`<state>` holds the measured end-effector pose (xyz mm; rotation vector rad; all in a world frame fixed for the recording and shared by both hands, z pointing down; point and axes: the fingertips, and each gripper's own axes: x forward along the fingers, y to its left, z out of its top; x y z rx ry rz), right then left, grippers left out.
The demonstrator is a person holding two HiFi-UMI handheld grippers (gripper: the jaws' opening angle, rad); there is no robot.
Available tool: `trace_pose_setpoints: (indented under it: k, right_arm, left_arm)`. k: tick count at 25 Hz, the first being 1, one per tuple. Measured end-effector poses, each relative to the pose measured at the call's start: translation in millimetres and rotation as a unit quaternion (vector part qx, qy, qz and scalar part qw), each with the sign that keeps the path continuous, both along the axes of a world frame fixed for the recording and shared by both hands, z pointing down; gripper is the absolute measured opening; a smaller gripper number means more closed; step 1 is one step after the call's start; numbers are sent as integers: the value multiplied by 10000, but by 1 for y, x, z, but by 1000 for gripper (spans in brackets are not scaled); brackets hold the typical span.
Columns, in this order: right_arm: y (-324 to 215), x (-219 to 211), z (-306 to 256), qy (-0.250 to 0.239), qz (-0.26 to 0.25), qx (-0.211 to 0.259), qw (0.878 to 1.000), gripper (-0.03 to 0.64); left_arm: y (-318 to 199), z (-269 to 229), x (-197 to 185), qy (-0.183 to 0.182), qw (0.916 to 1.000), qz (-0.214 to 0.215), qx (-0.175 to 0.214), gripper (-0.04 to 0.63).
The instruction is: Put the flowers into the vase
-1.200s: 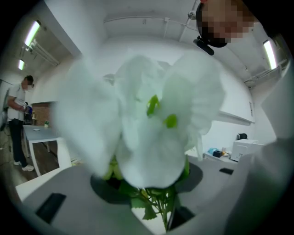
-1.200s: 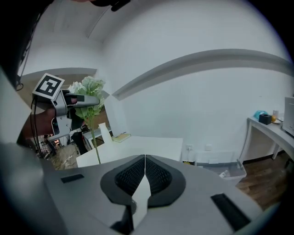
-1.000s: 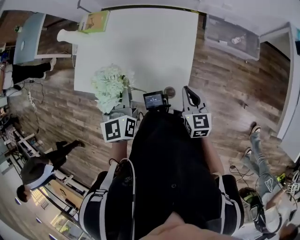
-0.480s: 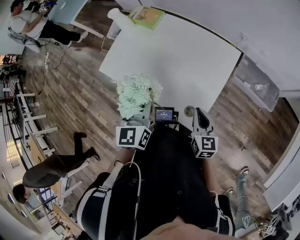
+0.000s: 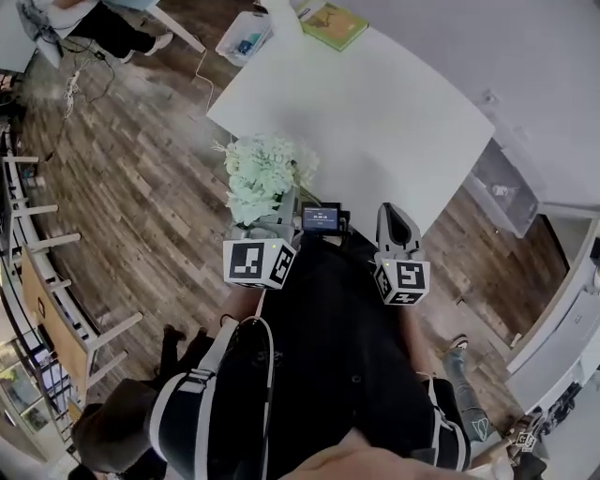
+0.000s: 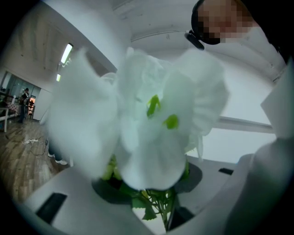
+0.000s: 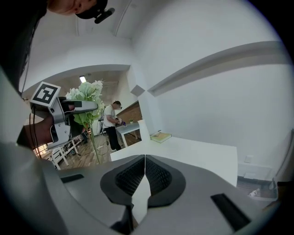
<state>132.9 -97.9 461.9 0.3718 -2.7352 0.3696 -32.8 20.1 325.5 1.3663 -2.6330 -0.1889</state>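
one bunch of flowers (image 6: pixel 156 128) is clamped by its green stems in the left gripper (image 6: pixel 161 212), held up by the near edge of the table (image 5: pixel 375 122). the right gripper (image 7: pixel 145 176) is closed on nothing. one white vase (image 7: pixel 143 131) stands at the far corner beside one book (image 5: pixel 334 24). likely risks: the blooms hide the left gripper's aim, the thin stems could slip, or a misjudged approach could tip the vase.

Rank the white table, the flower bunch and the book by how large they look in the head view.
1. white table
2. flower bunch
3. book; it lies farther from the camera than the flowers, so true size stays unsure.
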Motion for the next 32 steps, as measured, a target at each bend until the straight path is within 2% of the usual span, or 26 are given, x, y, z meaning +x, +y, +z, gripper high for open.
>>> trace_pose_setpoints:
  k: [4,10,13,19,26,32]
  right_arm:
    - [36,-41,-9,-13,-246,184,9995,17]
    - [95,-95,-4,231,-552,354,9976,17]
    - [120,-117,-2,297,-666,335,9968,17]
    - [158,-152,-4,332,-997,331,9939,17]
    - [182,-171,-2,460,-1199,332,9912,18]
    - [181,-211,11,490,-1568,219,9862,17]
  left_arm:
    - [47,0,-32,-153,9996,-237,58,241]
    - [131,11,-87,-151,9972,-720,123,242]
    - [175,15,-111,-230,9940,-1071,61,242]
    - [250,21,-139,-96,9861,-1658,29,242]
    - [298,16,-147,-40,9784,-2067,22,242]
    - [301,14,-167,15,9707,-2401,62,242]
